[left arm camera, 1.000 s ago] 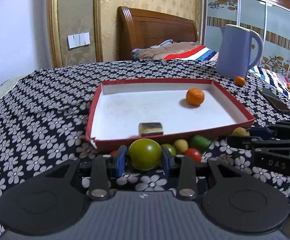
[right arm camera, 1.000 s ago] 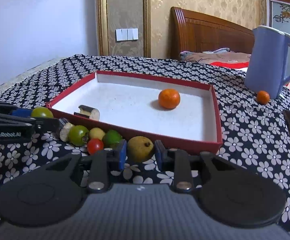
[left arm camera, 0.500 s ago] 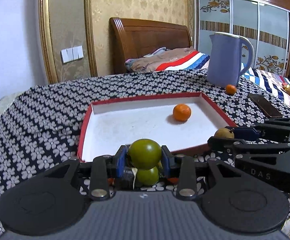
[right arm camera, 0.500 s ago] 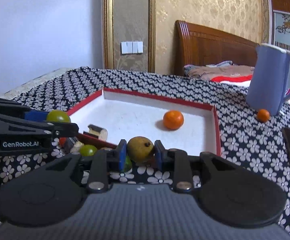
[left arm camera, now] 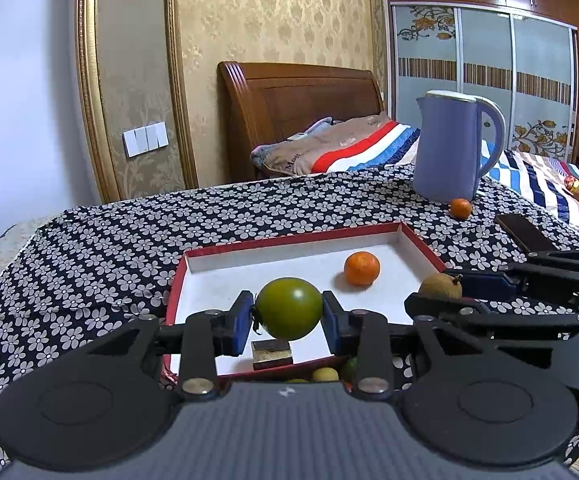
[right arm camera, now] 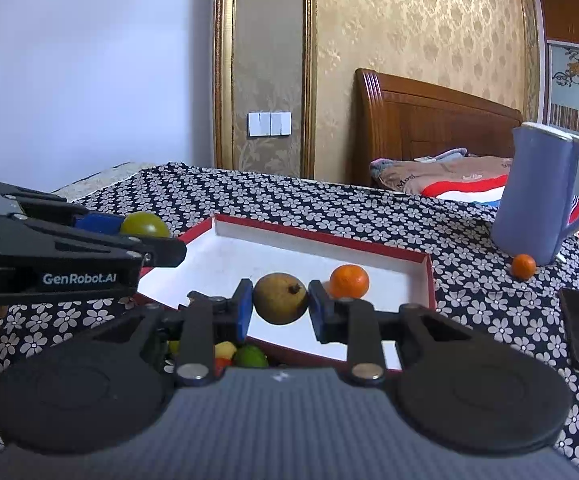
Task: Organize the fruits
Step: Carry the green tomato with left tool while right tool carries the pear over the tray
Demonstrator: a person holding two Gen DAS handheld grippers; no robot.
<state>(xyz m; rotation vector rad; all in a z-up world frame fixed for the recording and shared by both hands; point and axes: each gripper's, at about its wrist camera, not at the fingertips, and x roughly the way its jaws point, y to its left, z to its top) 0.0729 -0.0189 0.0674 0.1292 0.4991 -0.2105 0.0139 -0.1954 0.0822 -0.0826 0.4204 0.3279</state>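
Green tomato (left arm camera: 288,308) clamped between left gripper (left arm camera: 288,322) pads, held above near edge of red tray (left arm camera: 301,240). Brownish pear-like fruit (right arm camera: 280,298) pinched in right gripper (right arm camera: 279,312), over tray's near side. Orange (left arm camera: 361,268) inside tray, right. Loose fruits (right arm camera: 241,354) near tray mostly hidden behind gripper body.

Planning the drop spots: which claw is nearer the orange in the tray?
Right. The right claw with its pear sits just beside the orange; the left claw is farther off, toward the tray's opposite side.
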